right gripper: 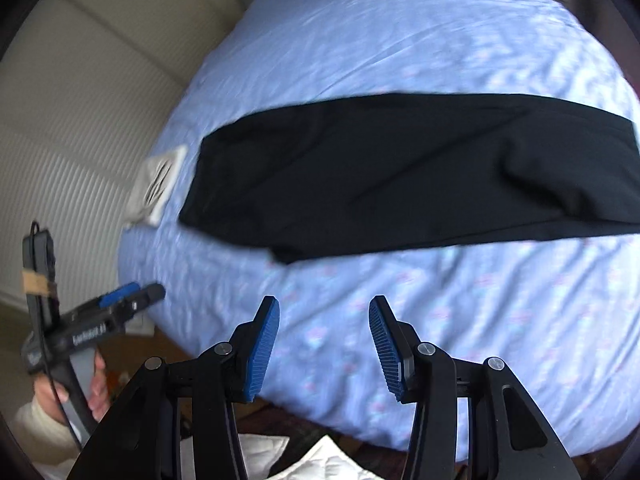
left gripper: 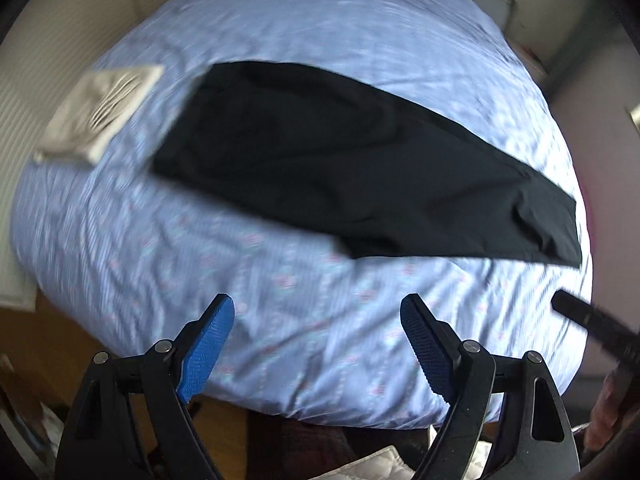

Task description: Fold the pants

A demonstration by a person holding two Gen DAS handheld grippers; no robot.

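Black pants (left gripper: pixel 340 172) lie flat on a light blue bedspread (left gripper: pixel 280 320), folded lengthwise into a long strip running left to right; they also show in the right wrist view (right gripper: pixel 420 172). My left gripper (left gripper: pixel 318 308) is open and empty, held above the near part of the bed, short of the pants. My right gripper (right gripper: pixel 324 308) is open and empty, also above the near bed edge in front of the pants. The left gripper's body shows at the left of the right wrist view (right gripper: pixel 100 316), held in a hand.
A folded beige cloth (left gripper: pixel 96 112) lies on the bed left of the pants, also in the right wrist view (right gripper: pixel 158 188). A white ribbed wall (right gripper: pixel 80 140) runs along the bed's left side. Wooden floor (left gripper: pixel 60 340) and white quilted fabric (right gripper: pixel 320 460) lie below the near edge.
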